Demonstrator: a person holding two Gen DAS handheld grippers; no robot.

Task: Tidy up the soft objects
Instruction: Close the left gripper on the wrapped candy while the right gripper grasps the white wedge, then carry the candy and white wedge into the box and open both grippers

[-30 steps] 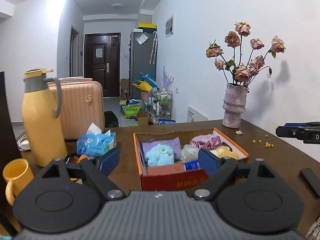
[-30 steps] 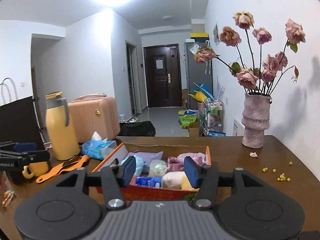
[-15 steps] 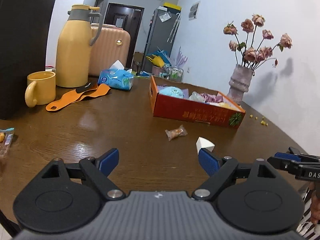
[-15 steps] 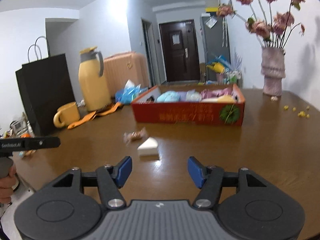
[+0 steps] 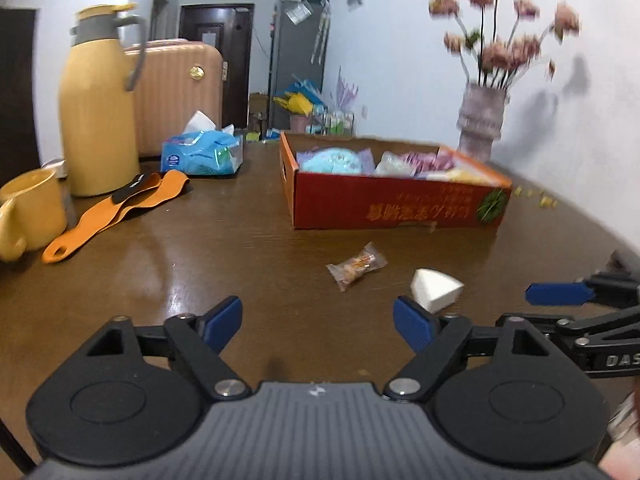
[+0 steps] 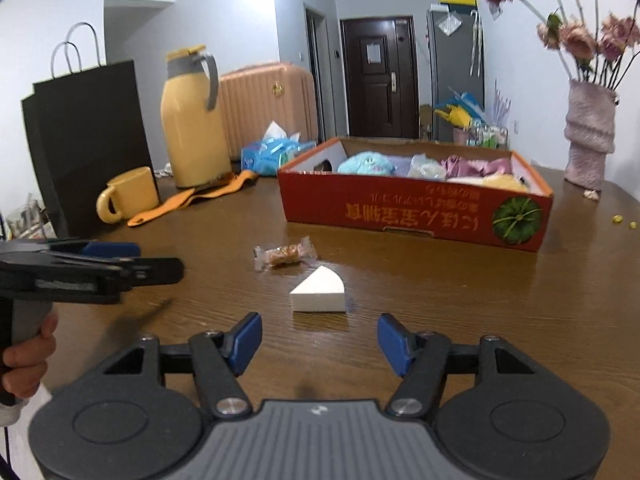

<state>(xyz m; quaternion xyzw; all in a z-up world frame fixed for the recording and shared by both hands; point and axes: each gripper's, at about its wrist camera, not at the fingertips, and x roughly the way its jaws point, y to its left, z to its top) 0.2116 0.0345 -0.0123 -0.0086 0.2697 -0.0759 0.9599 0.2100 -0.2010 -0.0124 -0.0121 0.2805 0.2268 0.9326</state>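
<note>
both grippers [image 5: 318,322] [image 6: 319,338] gaping – empty

Bare table [image 6: 460,304] surrounds white wedge [image 6: 318,291]; snack packet [image 6: 285,255] just behind.

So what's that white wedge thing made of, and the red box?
The white wedge looks like soft foam sponge: matte, no shine, crisp cut faces. The red box looks like printed cardboard: brown raw inside walls, thin folded edges, slightly glossy print outside. Neither is certain from looks alone.

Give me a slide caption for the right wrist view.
Open right tongs approach a white wedge sponge lying on the table before the red box.
</note>
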